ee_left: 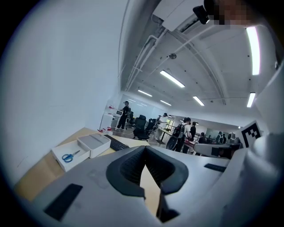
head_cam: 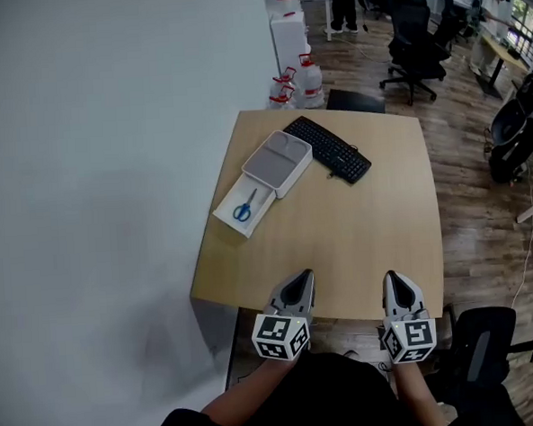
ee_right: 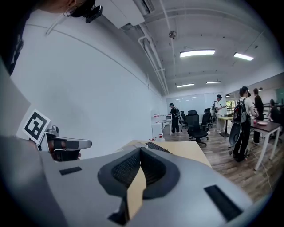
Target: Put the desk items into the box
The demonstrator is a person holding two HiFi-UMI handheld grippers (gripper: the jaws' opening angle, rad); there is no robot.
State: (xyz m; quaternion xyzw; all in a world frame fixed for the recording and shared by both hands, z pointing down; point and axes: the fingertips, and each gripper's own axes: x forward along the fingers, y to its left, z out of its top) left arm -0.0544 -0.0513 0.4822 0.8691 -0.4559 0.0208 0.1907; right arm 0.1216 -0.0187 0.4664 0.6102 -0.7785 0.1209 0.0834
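Observation:
A shallow white box lies at the desk's far left with blue scissors inside it. A white tray with a grey inside rests over the box's far end. A black keyboard lies slantwise behind it. My left gripper and right gripper hover side by side over the desk's near edge, far from the box, both shut and holding nothing. In the left gripper view the jaws meet at the tip, with the box and scissors ahead on the left. The right gripper also shows its jaws closed together.
The wooden desk stands against a white wall on the left. Water bottles sit on the floor beyond the far edge. Black office chairs stand farther back, another chair is at my near right. People stand in the distant office.

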